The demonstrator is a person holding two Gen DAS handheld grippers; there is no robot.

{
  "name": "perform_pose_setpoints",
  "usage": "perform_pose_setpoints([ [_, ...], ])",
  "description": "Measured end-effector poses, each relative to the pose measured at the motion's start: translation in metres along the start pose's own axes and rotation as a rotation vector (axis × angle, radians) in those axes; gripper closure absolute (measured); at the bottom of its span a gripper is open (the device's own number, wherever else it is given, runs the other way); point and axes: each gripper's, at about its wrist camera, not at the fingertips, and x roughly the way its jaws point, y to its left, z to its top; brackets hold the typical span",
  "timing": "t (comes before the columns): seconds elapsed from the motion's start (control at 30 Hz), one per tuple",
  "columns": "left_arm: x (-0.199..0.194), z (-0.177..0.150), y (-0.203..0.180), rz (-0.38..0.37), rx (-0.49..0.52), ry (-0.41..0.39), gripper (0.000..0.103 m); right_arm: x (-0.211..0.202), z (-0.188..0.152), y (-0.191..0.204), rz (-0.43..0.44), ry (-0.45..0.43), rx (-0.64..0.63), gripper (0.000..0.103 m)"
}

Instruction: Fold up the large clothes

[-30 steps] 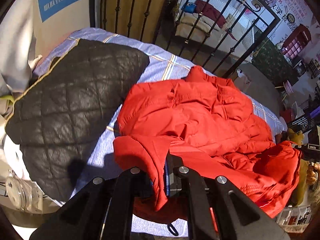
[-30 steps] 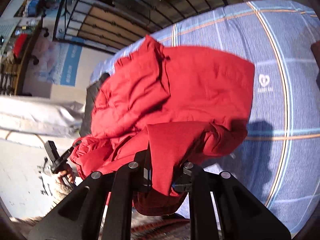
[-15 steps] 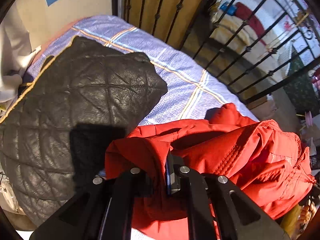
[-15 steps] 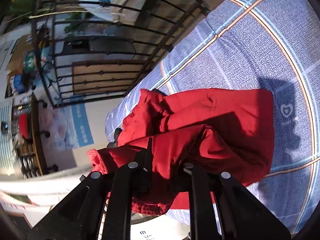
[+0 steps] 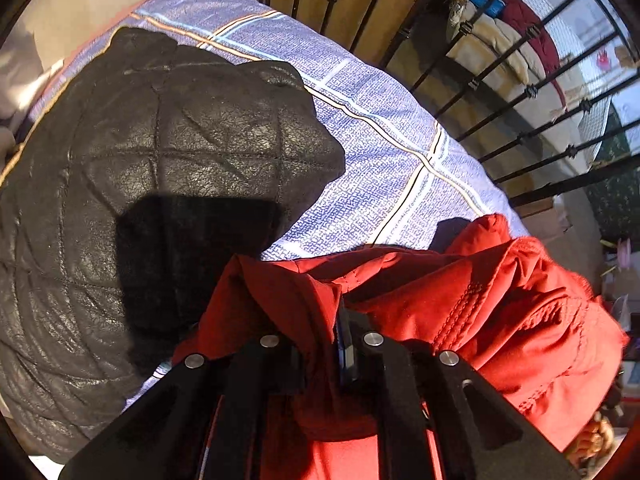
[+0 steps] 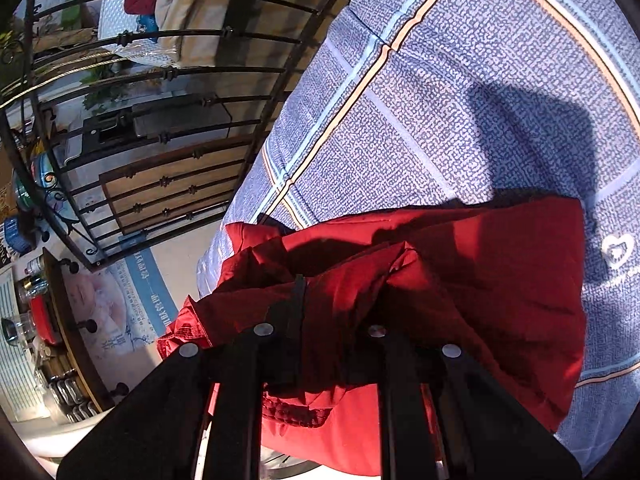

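jacket (image 5: pixel 500 312) carried farther up bed | clamped in both hand-held grippers

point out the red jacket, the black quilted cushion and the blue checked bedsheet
red jacket (image 5: pixel 500 312), left wrist view, on the stitched fabric right of the gripper
black quilted cushion (image 5: pixel 180 128), left wrist view, on its sunlit top
blue checked bedsheet (image 6: pixel 460 100), right wrist view, on a bare patch above the jacket

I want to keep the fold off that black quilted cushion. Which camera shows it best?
The left wrist view: the black quilted cushion fills its left half, lying on the blue checked sheet beside the red jacket that the left gripper clamps. The right wrist view shows no cushion, only jacket, sheet and railing.
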Motion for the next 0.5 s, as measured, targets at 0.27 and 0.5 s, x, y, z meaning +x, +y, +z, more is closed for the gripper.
perform_pose_setpoints([
  [0.27,-0.059,0.002,0.047,-0.298,-0.194,-0.054,0.081,0.009,0.011,-0.014,0.013,0.024,0.045,0.089],
  [0.5,-0.139,-0.003,0.077,-0.216,-0.259,-0.326,0.032,0.008,0.009,-0.018,0.027,0.018,0.073,0.089],
])
